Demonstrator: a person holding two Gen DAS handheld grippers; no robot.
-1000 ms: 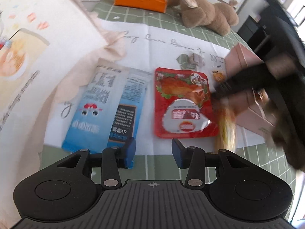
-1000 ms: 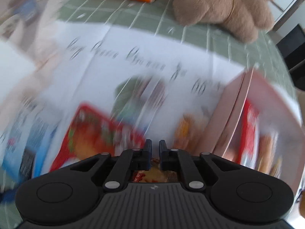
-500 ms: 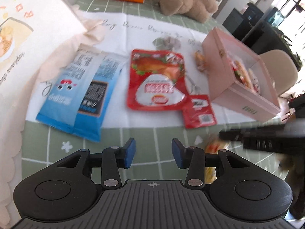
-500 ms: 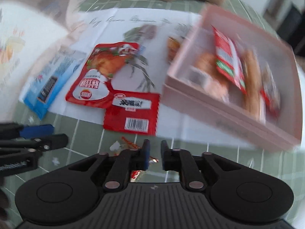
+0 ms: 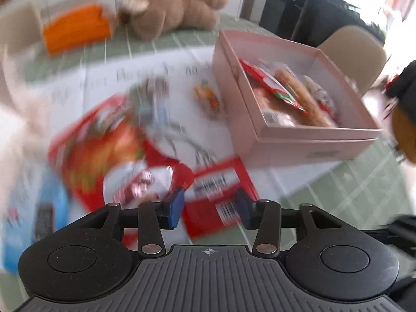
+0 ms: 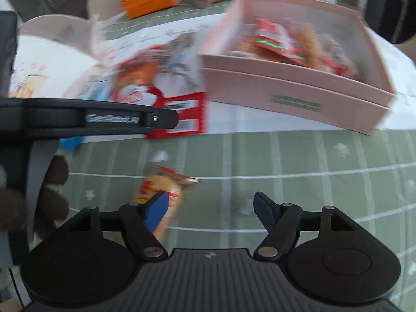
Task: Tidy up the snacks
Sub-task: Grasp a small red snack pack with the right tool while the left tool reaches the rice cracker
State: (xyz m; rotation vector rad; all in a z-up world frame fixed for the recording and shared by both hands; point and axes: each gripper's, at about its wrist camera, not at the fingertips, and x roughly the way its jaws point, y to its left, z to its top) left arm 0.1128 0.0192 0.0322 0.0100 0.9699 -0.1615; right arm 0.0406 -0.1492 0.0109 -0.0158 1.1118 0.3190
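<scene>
My left gripper (image 5: 209, 208) hovers over a small red packet with a barcode (image 5: 215, 195); its jaws are opening, its blue pads stand either side of the packet and nothing is gripped. My right gripper (image 6: 209, 208) is also opening. A small orange snack packet (image 6: 161, 189) lies on the green cloth beside its left pad (image 6: 156, 208), not pressed. The pink box (image 6: 299, 96) holds several snacks. A large red chicken packet (image 5: 109, 145) lies left of the small red packet (image 6: 184, 117).
A blue packet (image 5: 39, 208) lies at far left and another small orange snack (image 5: 208, 98) beside the box (image 5: 312, 140). A teddy (image 5: 176, 10) and an orange pouch (image 5: 78, 28) lie at the back. The left gripper (image 6: 104, 119) and a hand (image 6: 52, 195) fill the right view's left side.
The right gripper went from shut on the small orange packet to wide open, and the packet now lies on the cloth. The left gripper swung right over the small red packet.
</scene>
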